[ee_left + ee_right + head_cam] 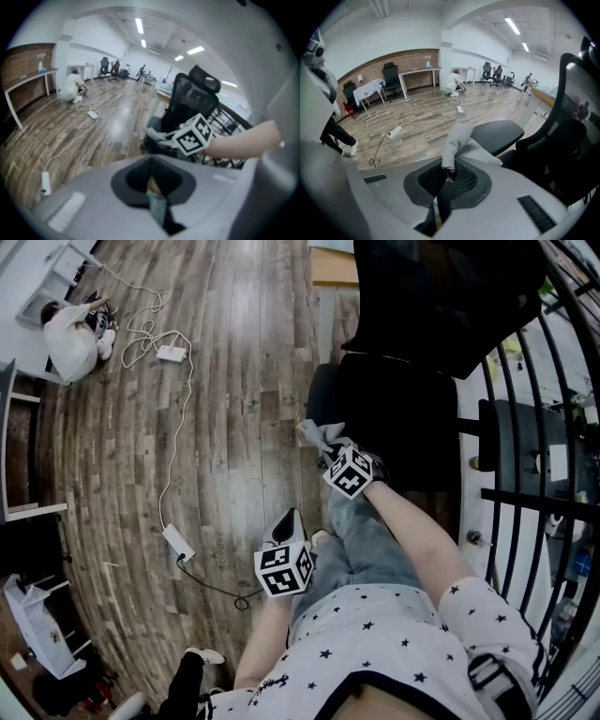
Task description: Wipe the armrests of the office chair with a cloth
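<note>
Grey cloth [458,140] is clamped in right tool [446,180], draped on near armrest [500,132] of office chair [403,390]. The left tool [288,523] is held back, jaws together, empty. Wiping is judged barely started; other armrest is left.

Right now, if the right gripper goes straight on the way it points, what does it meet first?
Probably the office chair's black armrest. The right gripper is shut on a grey cloth, which would press on it first; depth is unclear.

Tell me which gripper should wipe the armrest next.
Right. The right gripper grips the cloth at the armrest; the left gripper is shut, empty and farther from the chair.
</note>
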Demonstrator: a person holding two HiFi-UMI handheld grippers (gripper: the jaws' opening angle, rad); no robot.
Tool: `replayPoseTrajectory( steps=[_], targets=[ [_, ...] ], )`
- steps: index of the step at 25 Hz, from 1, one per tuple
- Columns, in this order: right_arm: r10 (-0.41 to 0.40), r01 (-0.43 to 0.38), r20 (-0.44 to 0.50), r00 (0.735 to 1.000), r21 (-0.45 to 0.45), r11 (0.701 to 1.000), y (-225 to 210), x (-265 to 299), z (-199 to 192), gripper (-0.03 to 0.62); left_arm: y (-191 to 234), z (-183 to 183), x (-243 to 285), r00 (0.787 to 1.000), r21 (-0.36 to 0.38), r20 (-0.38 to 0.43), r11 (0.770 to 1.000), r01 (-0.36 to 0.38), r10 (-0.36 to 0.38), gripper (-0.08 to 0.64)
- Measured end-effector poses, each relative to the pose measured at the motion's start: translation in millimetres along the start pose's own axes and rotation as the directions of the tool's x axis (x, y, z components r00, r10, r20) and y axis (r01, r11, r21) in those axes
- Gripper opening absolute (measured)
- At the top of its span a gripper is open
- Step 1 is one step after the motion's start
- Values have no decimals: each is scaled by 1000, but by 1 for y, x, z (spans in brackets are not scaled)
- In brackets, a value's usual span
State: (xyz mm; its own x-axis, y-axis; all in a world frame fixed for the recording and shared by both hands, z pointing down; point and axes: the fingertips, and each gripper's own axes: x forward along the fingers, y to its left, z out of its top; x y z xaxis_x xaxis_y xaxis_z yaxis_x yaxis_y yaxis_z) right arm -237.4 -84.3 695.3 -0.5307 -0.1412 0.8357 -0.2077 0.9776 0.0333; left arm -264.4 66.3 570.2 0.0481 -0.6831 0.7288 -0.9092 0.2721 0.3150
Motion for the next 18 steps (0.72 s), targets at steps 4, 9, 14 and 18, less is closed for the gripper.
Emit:
replayPoseTrajectory(
  steps=[4,9,14,18],
  targets=[
    [-17,17,28,999,14,1000,0,-8,8,28,5,-3,-7,1000,2,8,1000,-6,6,3],
    [-33,28,88,996,52,998,12,-30,18,28,12,-8,-22,1000,4,26,1000,-7,7,3],
    [-47,34,156,987,83,996,30,-59,25,28,14,-10,-34,999,19,47,1000,3,-4,3],
    [-66,43,208,976,112,993,49,-83,26,28,16,-15,-46,998,39,59,999,13,-15,3]
  ],
)
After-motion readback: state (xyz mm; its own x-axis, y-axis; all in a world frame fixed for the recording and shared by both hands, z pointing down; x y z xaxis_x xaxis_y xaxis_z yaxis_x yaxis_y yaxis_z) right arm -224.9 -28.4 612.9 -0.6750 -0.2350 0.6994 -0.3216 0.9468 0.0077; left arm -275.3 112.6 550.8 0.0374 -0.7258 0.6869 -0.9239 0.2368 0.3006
